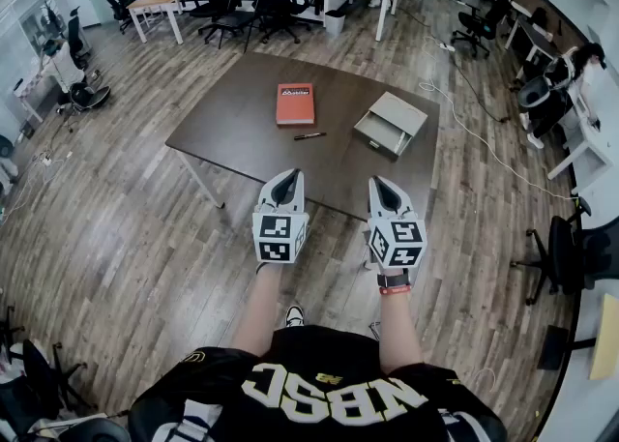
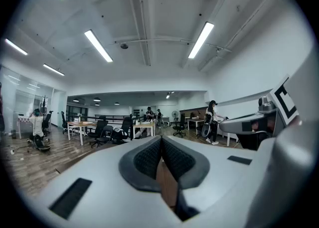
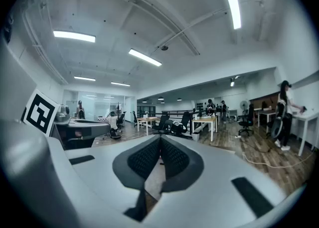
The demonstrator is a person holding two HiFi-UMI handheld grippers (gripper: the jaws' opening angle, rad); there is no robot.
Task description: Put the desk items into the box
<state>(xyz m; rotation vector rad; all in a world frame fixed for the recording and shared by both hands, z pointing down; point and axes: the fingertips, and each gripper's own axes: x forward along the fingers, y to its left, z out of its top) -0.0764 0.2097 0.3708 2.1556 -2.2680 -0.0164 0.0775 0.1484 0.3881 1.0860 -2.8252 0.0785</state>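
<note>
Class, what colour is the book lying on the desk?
Orange-red. The book shows best in the head view.

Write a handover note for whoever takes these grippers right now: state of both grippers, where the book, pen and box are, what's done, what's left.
Left gripper: shut, empty, held level before the table's near edge.
Right gripper: shut, empty, beside the left one.
Orange book: flat at mid-table.
Pen: on the table just in front of the book.
Grey box: on the table's right side.
Done: nothing; both items lie outside the box.
Left: put the book and the pen in the box.
</note>
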